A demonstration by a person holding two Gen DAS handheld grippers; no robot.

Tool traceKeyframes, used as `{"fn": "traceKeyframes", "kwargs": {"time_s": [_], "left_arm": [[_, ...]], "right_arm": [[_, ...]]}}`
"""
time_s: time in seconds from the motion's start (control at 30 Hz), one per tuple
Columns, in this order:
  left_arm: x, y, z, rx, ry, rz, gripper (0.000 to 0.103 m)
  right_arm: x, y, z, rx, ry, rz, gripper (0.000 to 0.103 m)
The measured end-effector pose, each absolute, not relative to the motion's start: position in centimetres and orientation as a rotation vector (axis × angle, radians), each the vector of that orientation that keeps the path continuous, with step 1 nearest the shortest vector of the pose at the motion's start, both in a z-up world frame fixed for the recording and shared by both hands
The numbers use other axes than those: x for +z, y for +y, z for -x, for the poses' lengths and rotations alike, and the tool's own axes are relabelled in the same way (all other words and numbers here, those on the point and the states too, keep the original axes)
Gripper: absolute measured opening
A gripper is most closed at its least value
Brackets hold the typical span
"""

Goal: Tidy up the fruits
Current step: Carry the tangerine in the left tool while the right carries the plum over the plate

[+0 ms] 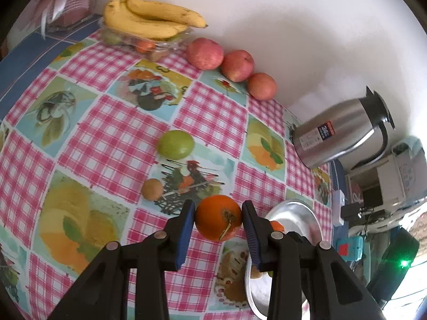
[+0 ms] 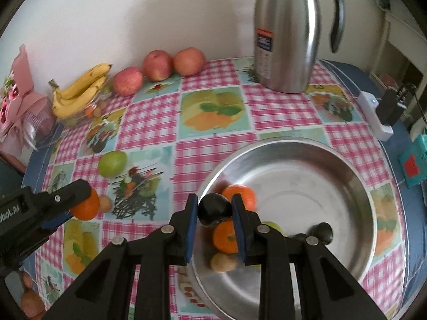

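Left gripper (image 1: 218, 217), jaws clamped on an orange (image 1: 218, 217) held above the checked tablecloth (image 1: 112, 144) beside the near-left rim of the steel bowl (image 2: 355, 186); the same orange shows in the right wrist view, pinched at the tip of that gripper. Right gripper (image 2: 214, 210), jaws closed on a dark plum (image 2: 213, 209) over the near-left part of the bowl, just inside its rim. Within the bowl, along its near side, lie two further oranges (image 2: 226, 237), a small brown fruit (image 2: 222, 262), part of a green fruit behind the right gripper's finger, and another dark fruit (image 2: 321, 232). On the cloth toward the table's middle rest a green apple (image 1: 175, 144) and, nearer the left gripper, a brown kiwi-like fruit (image 1: 152, 189). Three red apples (image 1: 236, 65) sit in a row along the far edge against the wall, with a bunch of bananas (image 1: 152, 18) atop a clear container at the far-left corner. A steel jug (image 2: 287, 34) stands upright at the far edge, behind the bowl.
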State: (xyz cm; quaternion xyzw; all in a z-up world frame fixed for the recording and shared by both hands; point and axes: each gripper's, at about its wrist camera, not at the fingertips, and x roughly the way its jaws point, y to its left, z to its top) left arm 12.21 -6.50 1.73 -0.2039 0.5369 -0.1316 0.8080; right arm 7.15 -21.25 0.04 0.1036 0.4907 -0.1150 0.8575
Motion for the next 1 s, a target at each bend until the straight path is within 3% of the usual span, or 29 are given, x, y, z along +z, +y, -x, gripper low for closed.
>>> {"fn": "traceKeyframes", "kwargs": {"time_s": [1.0], "left_arm": [[1.2,-18.8,-7.5,-0.54,1.232,0.154,0.039]], "right_arm": [[-0.2,-32.4,-2.0,-0.552,0.976,-0.438,0.027]]}}
